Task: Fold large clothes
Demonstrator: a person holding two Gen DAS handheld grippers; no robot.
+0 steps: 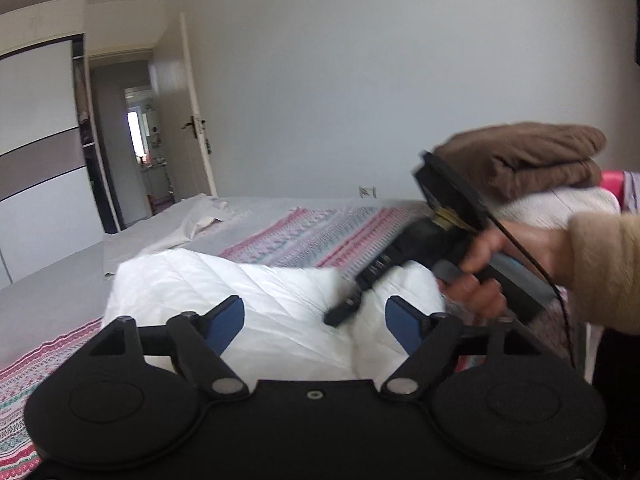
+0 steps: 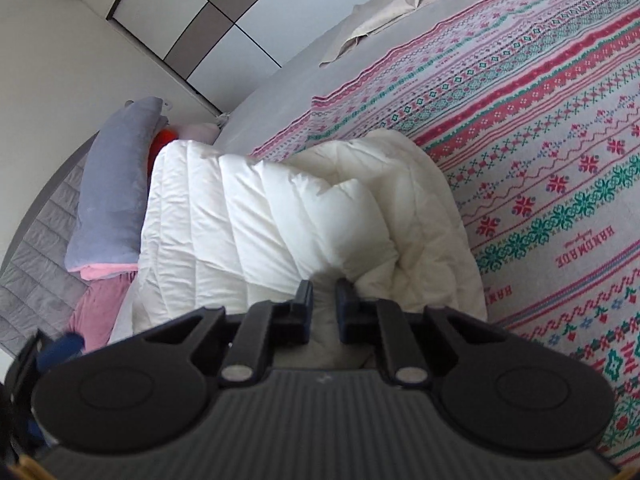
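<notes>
A white quilted padded garment (image 1: 240, 280) (image 2: 260, 216) lies bunched and partly folded on a bed, over a pink and green patterned blanket (image 1: 320, 236) (image 2: 540, 140). My left gripper (image 1: 316, 312) hovers just above the garment, its blue-padded jaws wide open with nothing between them. My right gripper (image 2: 324, 292) has its jaws nearly together, pinching a fold at the garment's near edge. In the left wrist view the right gripper (image 1: 340, 316), held by a hand (image 1: 480, 280) in a beige sleeve, points down into the garment from the right.
A folded brown blanket (image 1: 520, 156) tops a pale stack (image 1: 560, 204) at the right. A grey pillow (image 2: 116, 192) and pink bedding (image 2: 96, 308) lie left of the garment. A beige sheet (image 1: 180, 228) lies at the bed's far end, before a wardrobe (image 1: 36, 160) and an open door (image 1: 188, 120).
</notes>
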